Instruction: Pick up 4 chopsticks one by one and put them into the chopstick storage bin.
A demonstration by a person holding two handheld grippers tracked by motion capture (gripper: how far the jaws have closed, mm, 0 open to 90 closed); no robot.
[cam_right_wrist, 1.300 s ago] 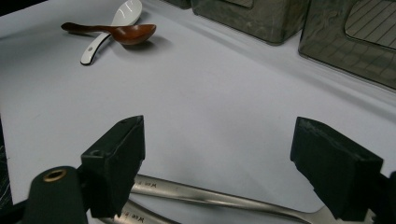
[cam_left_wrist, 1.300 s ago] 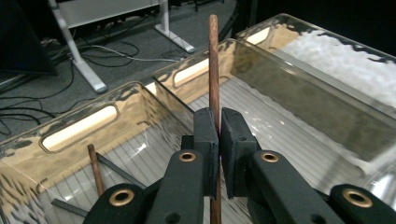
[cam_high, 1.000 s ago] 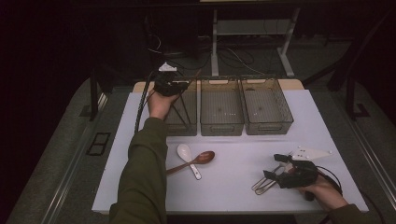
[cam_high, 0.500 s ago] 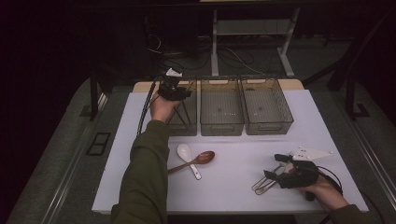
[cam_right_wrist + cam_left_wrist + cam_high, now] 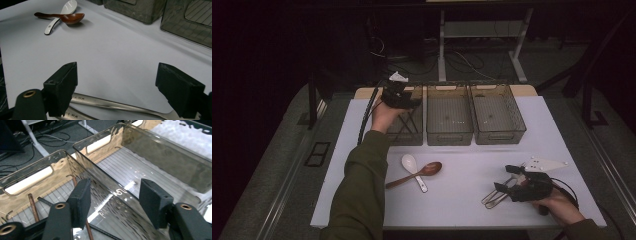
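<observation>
From the high view, three clear bins are sitting in a row, the left gripper hovering over the left bin; two spoons are lying crossed mid-table; the right gripper is resting over metal tongs. In the left gripper view, its jaws are gaping empty above two bins, thin rods lying inside one. In the right gripper view, jaws are standing apart, straddling the tongs' two steel arms.

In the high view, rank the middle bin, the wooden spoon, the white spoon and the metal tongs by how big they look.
1. middle bin, by far the largest.
2. wooden spoon and metal tongs: they look about alike in length, so I won't rank them; the right gripper covers part of the tongs.
3. white spoon, the smallest.
</observation>
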